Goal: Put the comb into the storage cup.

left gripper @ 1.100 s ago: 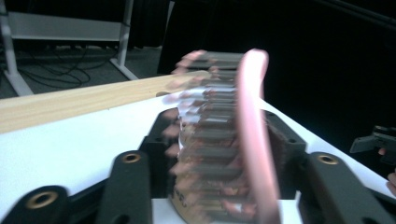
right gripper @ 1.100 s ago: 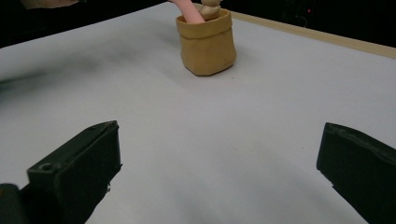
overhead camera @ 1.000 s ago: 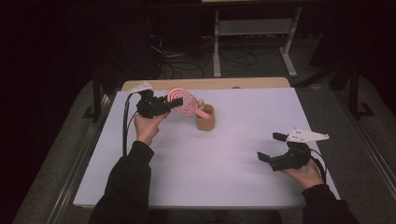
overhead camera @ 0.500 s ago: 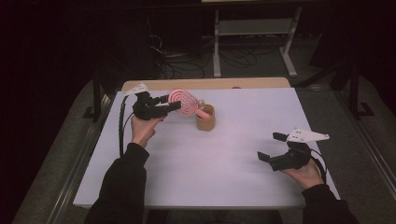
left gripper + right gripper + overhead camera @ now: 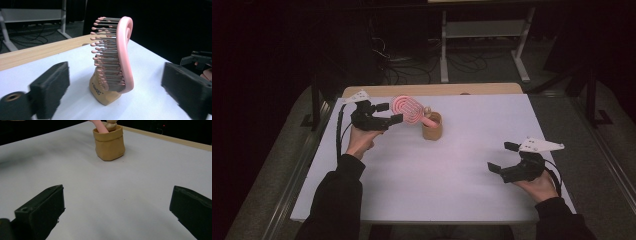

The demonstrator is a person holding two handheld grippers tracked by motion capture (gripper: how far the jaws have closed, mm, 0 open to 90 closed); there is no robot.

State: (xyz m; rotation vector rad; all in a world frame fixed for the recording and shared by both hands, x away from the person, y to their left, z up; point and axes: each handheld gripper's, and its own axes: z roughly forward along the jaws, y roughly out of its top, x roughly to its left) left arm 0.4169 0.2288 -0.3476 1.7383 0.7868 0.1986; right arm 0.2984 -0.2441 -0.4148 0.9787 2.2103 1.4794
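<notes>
A white desk (image 5: 452,185) with a wooden far edge stands in a dark room; a metal rack (image 5: 484,30) and cables lie beyond. Near the front, the right gripper (image 5: 500,159) rests wide apart, holding nothing. Farther back, the left gripper (image 5: 391,113) has just been opening, its jaws wide beside the pink brush (image 5: 407,109), not pressing it. The brush leans bristled head up from a tan pot (image 5: 432,127) mid-desk

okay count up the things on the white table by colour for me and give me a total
Pink: 1, hairbrush
Tan: 1, holder pot
Beige: 1, small thing sticking out of the pot
Total: 3
</notes>
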